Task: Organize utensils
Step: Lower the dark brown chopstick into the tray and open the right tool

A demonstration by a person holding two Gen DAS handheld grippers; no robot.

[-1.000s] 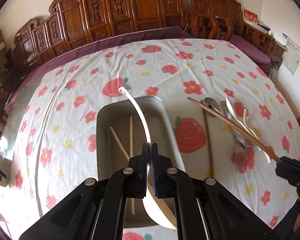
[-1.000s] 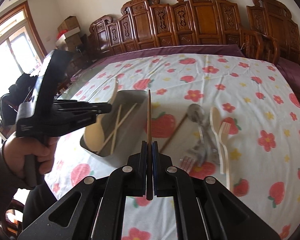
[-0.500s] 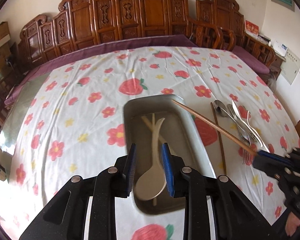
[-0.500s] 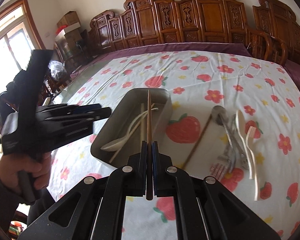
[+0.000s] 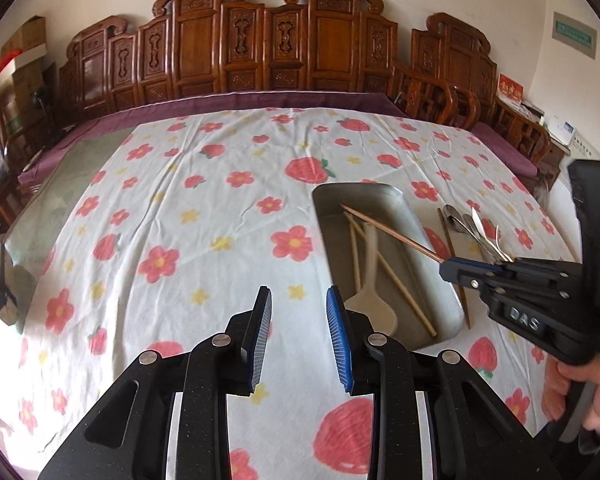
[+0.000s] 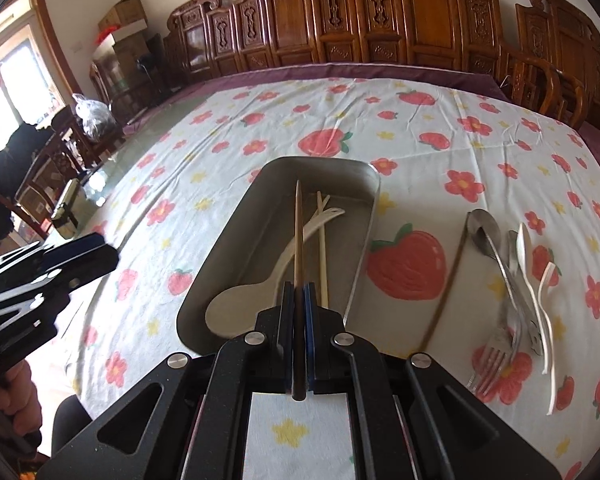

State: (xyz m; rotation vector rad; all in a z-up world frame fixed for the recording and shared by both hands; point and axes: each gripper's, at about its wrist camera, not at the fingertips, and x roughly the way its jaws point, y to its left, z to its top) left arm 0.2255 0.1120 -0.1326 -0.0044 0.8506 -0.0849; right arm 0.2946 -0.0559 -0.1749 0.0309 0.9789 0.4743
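Observation:
A metal tray [image 5: 404, 200] [image 6: 236, 220] lies on the flowered cloth, holding a cream spoon [image 5: 374, 312] [image 6: 236, 308] and two pale chopsticks [image 5: 354, 248] [image 6: 322, 248]. My left gripper [image 5: 298, 290] [image 6: 108, 256] hovers over bare cloth left of the tray; its jaws are opening with nothing between them. My right gripper [image 6: 299, 286] [image 5: 446, 270] is shut on a brown chopstick [image 6: 299, 232] [image 5: 392, 232], whose tip points over the tray's inside. A second brown chopstick [image 6: 446, 280] lies on the cloth right of the tray.
A heap of metal spoon, fork and white plastic utensils [image 6: 500, 264] [image 5: 476, 228] lies right of the tray. Carved wooden chairs [image 5: 260, 52] line the far side. A small box [image 5: 0, 284] sits at the glass table's left edge. A person's hand [image 5: 580, 396] holds the right gripper.
My left gripper let the cream spoon drop into the tray, opened and drew away to the tray's left. The right gripper carried the brown chopstick from the utensil heap to above the tray.

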